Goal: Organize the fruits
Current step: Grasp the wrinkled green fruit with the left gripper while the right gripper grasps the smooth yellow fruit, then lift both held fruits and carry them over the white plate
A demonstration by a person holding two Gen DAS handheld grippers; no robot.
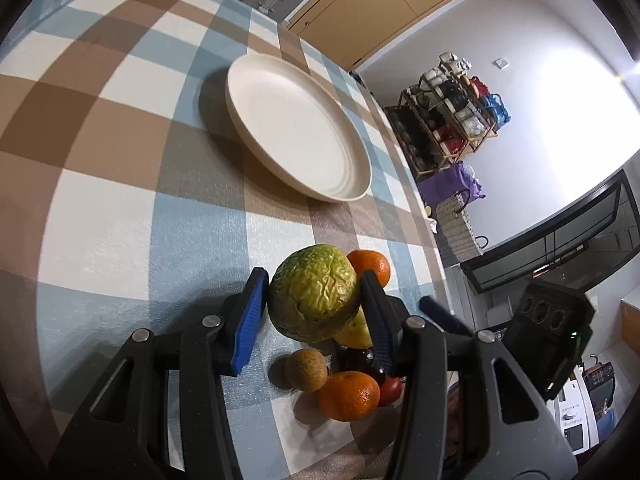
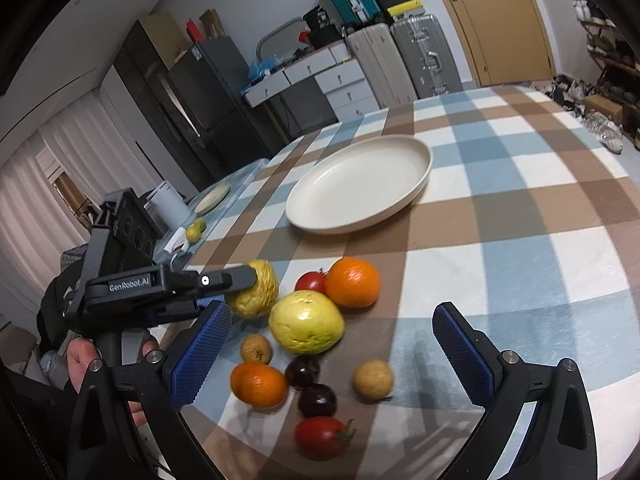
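While the left gripper (image 1: 314,304) pinches the wrinkled green-yellow fruit (image 1: 314,292) between its blue pads, the fruit sits at lower centre of the left wrist view, raised above the checked tablecloth (image 1: 120,220). In the right wrist view the same fruit (image 2: 256,290) shows at centre left, clamped at the tip of the left gripper (image 2: 248,280), which enters from the left edge.

Right gripper (image 2: 332,352): fingers spread wide, nothing between the pads; the fruit pile lies on the cloth in the gap.

Pile, right wrist view, lower centre:
- large yellow-green fruit (image 2: 306,322) in the middle, just beside the held fruit.
- one orange (image 2: 352,282) above it, touching a red tomato (image 2: 311,282) on its left.
- second orange (image 2: 258,384) lower left, with a small tan fruit (image 2: 256,348) just above it.
- two dark plums (image 2: 303,371) (image 2: 317,400), one below the other.
- another tan fruit (image 2: 373,379) to the right, slightly apart.
- second red tomato (image 2: 322,436) lowest in the frame.

White plate (image 2: 424,168) sits on the cloth at upper centre, well apart from the pile, with nothing on it. In the left wrist view the plate (image 1: 240,120) is at upper centre, beyond the held fruit.

Background, right wrist view: suitcases (image 2: 400,60) and a door (image 2: 500,20) at top.
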